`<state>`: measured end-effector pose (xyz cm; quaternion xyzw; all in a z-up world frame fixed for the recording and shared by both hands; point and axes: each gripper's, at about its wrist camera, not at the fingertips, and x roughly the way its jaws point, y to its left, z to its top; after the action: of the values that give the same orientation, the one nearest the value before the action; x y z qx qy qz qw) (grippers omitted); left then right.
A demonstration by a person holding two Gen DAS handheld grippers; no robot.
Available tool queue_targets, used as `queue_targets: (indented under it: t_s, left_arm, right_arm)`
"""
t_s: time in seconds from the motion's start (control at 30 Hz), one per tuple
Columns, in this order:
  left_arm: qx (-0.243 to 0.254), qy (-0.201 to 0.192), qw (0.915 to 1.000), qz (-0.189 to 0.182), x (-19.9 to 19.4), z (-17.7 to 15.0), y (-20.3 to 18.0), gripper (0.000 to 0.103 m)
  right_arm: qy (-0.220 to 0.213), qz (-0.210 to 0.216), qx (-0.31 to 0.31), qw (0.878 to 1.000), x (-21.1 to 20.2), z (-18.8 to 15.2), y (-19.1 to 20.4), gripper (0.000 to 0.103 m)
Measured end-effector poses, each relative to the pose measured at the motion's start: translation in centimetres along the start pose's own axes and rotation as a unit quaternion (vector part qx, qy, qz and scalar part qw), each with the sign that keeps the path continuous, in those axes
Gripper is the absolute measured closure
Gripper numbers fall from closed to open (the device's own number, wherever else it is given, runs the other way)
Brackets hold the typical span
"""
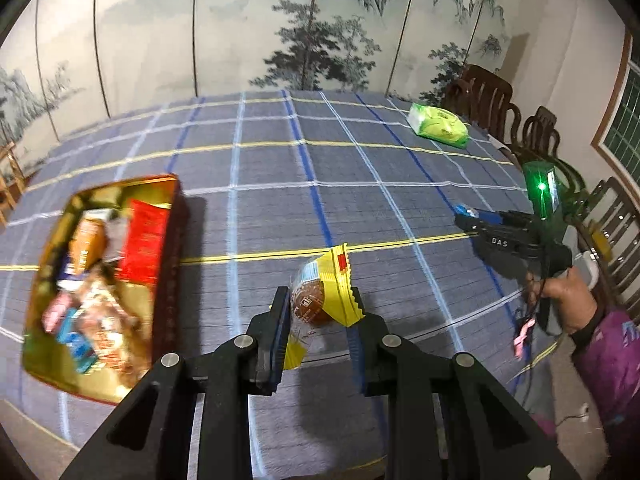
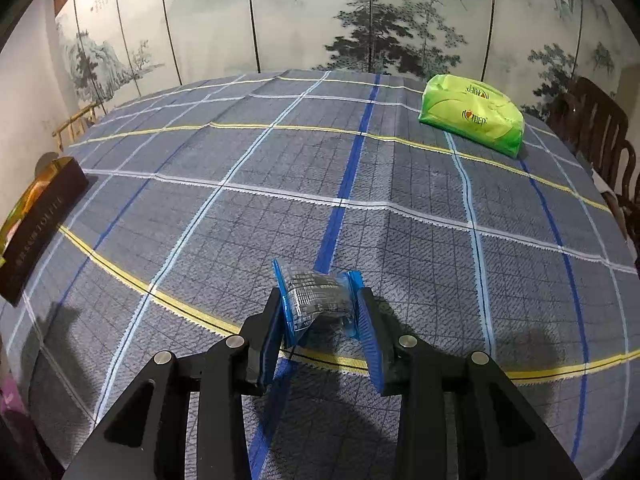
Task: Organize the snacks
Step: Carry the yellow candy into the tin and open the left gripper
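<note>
The tin (image 1: 100,264) already holds several snacks — two remain: the left gripper (image 1: 318,312) pinches a yellow-wrapped cake (image 1: 320,292) near it, the right gripper (image 2: 320,312) clamps a blue packet (image 2: 318,298) well away.

Left gripper (image 1: 320,312) clamped on a yellow-wrapped snack (image 1: 320,300), brown round cake visible through the clear part, held off the plaid tablecloth (image 1: 280,168). Gold tin (image 1: 170,240) at left holds assorted packets, blurred, contents hard to identify. Right gripper (image 1: 466,214) at right edge in a hand (image 1: 564,300), pinching something small and blue, probably a wrapper. Green tissue pack (image 1: 438,126) far right.
</note>
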<state>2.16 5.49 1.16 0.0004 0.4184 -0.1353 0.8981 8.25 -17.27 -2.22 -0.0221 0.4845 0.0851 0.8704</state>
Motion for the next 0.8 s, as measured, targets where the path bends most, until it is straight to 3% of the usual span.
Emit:
queue_targets:
  t_s: [0.33,0.8]
  left_arm:
    - [0.004,-0.03,0.9986,0.043,-2.7,-0.7,1.2,0.079]
    - [-0.024,-0.042,0.9956,0.08,-3.6,-0.4,4.6,0.079]
  right_arm:
    - [0.002,-0.012,-0.009,1.0,0.0,-0.1,0.4,0.067]
    - [0.002,-0.013,-0.009,1.0,0.0,-0.1,0.4,0.067]
